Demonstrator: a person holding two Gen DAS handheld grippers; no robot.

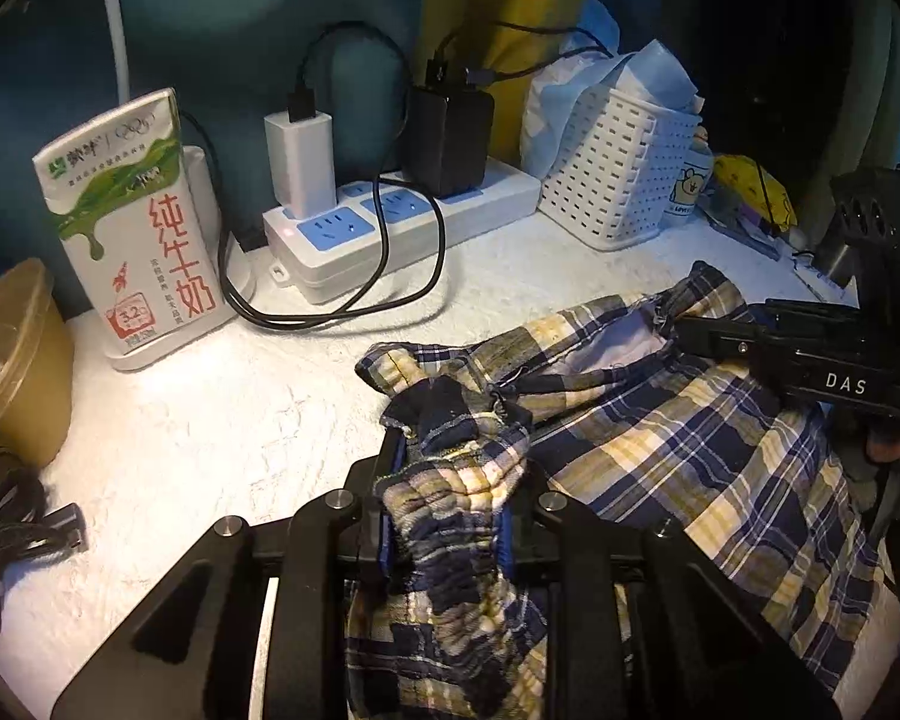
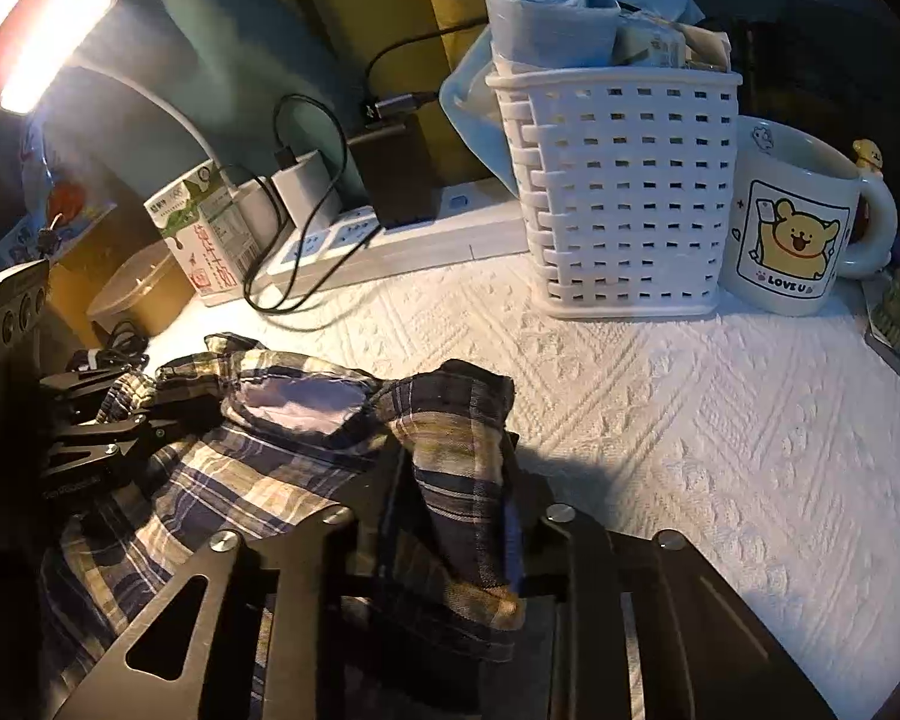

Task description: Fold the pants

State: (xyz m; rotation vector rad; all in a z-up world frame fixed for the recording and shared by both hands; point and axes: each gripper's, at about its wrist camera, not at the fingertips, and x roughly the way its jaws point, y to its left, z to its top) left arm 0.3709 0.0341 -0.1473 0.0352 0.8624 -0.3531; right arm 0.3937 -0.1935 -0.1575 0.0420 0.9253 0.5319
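The right gripper [image 2: 453,516] pinches a bunched fold of the plaid pants [image 2: 270,456], which lie crumpled on a white textured cloth [image 2: 720,432]. At the left edge the left gripper [image 2: 138,420] clamps another bunch of the same fabric. Behind stand a white slotted basket [image 2: 618,198], a bear mug [image 2: 792,222] just beside it, a power strip [image 2: 354,252] (chargers plugged in) and a milk carton [image 2: 204,234].

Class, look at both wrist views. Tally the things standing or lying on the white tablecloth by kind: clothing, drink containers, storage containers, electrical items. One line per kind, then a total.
Clothing: 1, the plaid pants.
Drink containers: 2, milk carton, bear mug.
Storage containers: 2, white basket, brown tub.
Electrical items: 4, power strip, white charger, black charger, bundled black cable.
Total: 9
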